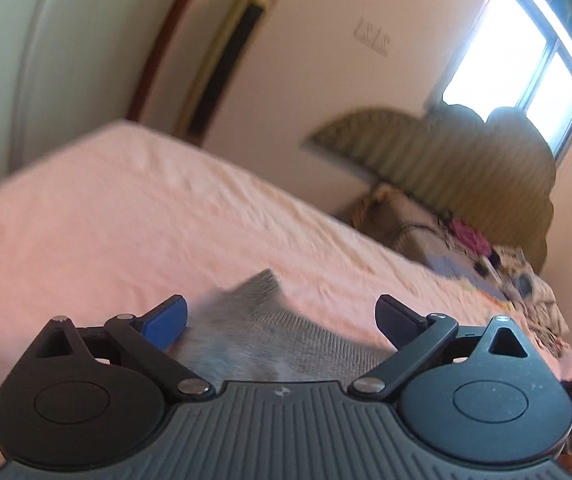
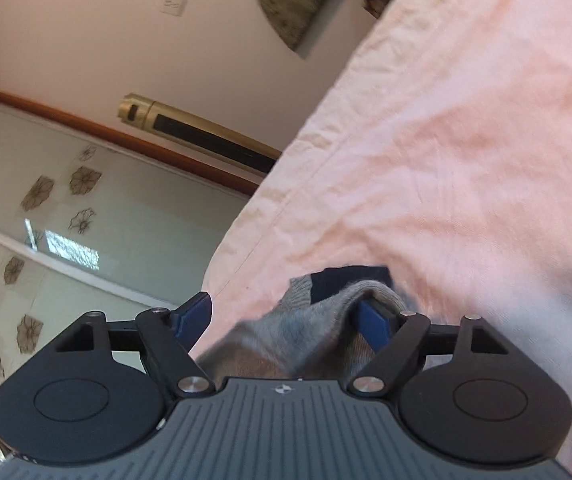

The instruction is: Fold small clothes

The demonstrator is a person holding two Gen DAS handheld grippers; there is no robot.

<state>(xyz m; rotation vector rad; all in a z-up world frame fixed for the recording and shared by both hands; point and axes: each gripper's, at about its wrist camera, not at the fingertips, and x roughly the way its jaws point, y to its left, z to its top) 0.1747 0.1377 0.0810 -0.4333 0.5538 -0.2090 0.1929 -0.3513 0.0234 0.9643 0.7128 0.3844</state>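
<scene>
Plainly, the garment: a small grey knitted sock [image 1: 270, 332] with a dark navy patch [image 2: 349, 280], lying on the pink sheet of the bed [image 1: 126, 216] close under both tools.
Handling: light, soft and limp, I judge; it will sag and drape from any hold, not slip or break, though the knit may stretch if pulled.
Where to take it: at an edge or corner, such as the cuff end and the toe end, so the two ends can be laid together.
Left gripper [image 1: 282, 320]: fingers spread wide and released, the sock between them in view; no pad is pressed on it.
Right gripper [image 2: 286, 320]: fingers also spread apart; a fold of the sock is draped over the right-hand pad [image 2: 373, 326], not pinched.
Pose: both tools are held low over the bed, pointing forward along the sheet; the right wrist view is rolled, so the bed runs diagonally.
</scene>
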